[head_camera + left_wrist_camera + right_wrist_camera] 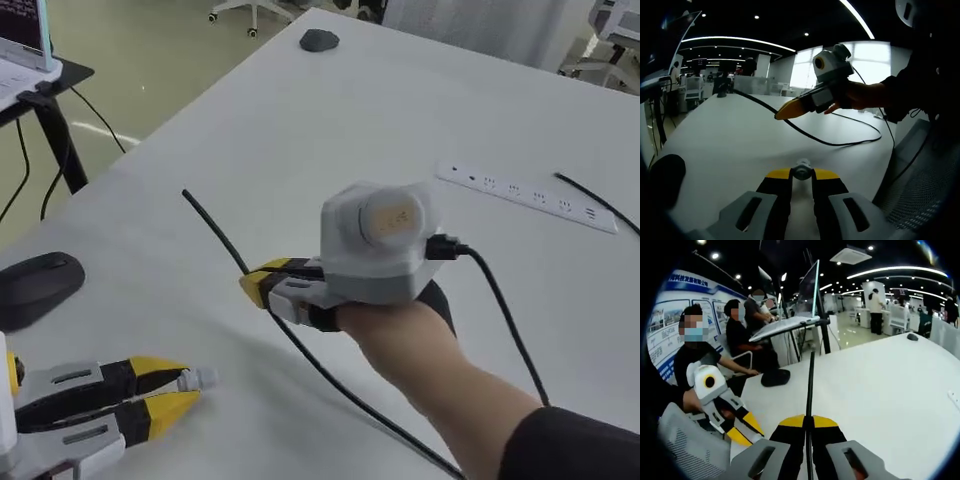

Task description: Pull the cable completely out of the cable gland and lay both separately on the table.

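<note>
The cable [215, 228] looks already free of the cable gland [203, 378], since the two sit well apart. The right gripper [258, 284] is clamped on the black cable near the middle of the table [330, 130]. The cable's free end points toward the far left edge and the rest trails to the near edge. By the near left corner, the left gripper [172, 388] pinches the small grey gland at its tips (the left gripper view shows it squarely between the jaws). Holding each piece in its own tool keeps them from tangling or rejoining. What remains, I judge, is setting both down apart on the tabletop.
</note>
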Motion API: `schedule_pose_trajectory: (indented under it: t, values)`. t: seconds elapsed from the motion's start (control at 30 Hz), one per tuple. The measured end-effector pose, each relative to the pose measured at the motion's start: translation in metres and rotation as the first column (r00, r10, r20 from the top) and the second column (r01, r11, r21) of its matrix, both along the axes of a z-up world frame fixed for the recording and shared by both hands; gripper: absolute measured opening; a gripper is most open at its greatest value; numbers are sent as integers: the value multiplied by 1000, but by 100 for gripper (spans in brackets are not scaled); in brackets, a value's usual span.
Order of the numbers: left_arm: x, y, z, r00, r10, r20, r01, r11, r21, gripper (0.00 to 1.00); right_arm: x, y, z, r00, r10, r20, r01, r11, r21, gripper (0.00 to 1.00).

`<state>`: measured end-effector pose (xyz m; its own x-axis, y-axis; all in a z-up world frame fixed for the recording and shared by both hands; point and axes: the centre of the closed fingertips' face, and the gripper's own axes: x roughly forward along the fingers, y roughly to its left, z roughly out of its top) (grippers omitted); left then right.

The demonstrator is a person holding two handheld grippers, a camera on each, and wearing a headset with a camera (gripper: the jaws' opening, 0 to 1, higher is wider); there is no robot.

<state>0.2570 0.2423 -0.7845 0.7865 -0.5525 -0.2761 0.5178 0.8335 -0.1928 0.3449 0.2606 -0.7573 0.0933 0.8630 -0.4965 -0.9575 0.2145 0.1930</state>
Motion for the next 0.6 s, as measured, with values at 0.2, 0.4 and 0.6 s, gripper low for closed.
schedule_pose_trajectory:
  t: [0.2,0.4,0.6]
  values:
    - [0,1,-9,1000,22,4,-22,1000,11,15,-6,7,-24,1000,6,6,-6,999,-46,0]
    - [1,5,-16,999,46,-1,-46,999,28,16,-3,10,-41,1000,-14,12,15,996,-83,0]
    - [1,2,-21,998,56,3,-56,998,27,16,-4,11,-51,998,17,68,-9,993,-115,0]
